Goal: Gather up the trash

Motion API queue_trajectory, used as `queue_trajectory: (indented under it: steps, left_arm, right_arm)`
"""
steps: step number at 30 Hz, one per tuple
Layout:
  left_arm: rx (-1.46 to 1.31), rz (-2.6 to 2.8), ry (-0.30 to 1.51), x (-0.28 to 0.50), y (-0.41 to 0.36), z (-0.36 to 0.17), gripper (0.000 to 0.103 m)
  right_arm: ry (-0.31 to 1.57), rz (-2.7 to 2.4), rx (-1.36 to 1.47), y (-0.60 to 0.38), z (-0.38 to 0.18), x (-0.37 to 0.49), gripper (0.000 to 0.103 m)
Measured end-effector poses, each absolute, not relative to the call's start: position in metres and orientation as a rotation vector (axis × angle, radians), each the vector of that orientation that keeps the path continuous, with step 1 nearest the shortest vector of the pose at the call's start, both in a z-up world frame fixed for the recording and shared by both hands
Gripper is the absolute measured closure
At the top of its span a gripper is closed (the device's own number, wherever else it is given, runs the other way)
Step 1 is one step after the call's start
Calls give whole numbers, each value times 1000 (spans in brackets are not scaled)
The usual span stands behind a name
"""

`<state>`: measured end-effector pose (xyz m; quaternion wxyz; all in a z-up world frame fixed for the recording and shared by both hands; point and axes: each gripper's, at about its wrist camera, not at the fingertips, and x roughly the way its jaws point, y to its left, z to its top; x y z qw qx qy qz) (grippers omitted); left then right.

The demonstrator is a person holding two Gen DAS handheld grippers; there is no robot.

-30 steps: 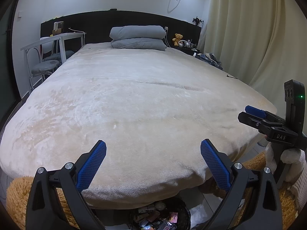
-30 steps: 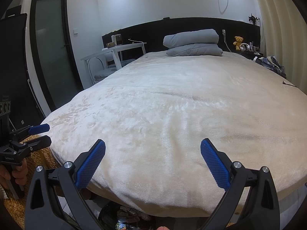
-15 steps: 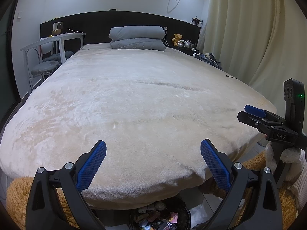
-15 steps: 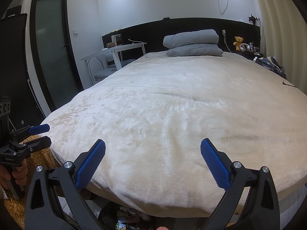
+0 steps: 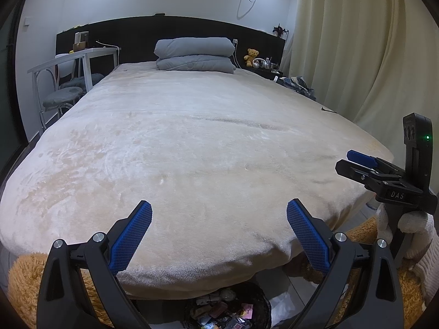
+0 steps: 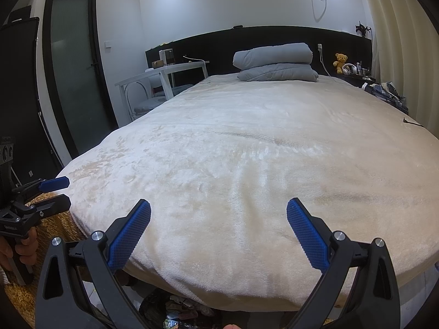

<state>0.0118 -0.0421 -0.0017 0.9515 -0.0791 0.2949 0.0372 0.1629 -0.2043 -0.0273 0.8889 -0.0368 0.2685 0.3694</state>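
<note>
A black trash bin (image 5: 227,311) holding wrappers and scraps stands on the floor at the foot of the bed, below both grippers; it also shows in the right wrist view (image 6: 181,312). My left gripper (image 5: 219,213) is open and empty above the bed's foot edge. My right gripper (image 6: 219,213) is open and empty, held level to its right. Each gripper shows in the other's view: the right one (image 5: 356,163), the left one (image 6: 56,192). I see no loose trash on the cream blanket (image 5: 192,142).
Folded grey bedding (image 5: 194,57) lies at the headboard. A white desk with a chair (image 5: 68,82) stands left of the bed. A nightstand with a teddy bear (image 5: 252,54) and curtains (image 5: 356,54) are on the right. A brown shaggy rug (image 5: 22,282) covers the floor.
</note>
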Motion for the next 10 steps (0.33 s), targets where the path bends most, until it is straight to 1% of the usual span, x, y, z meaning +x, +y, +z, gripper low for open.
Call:
queue_trajectory:
  steps: [10]
  left_arm:
    - [-154, 93, 627, 16, -41, -4, 6]
  right_arm:
    - [536, 761, -61, -210, -23, 161, 5]
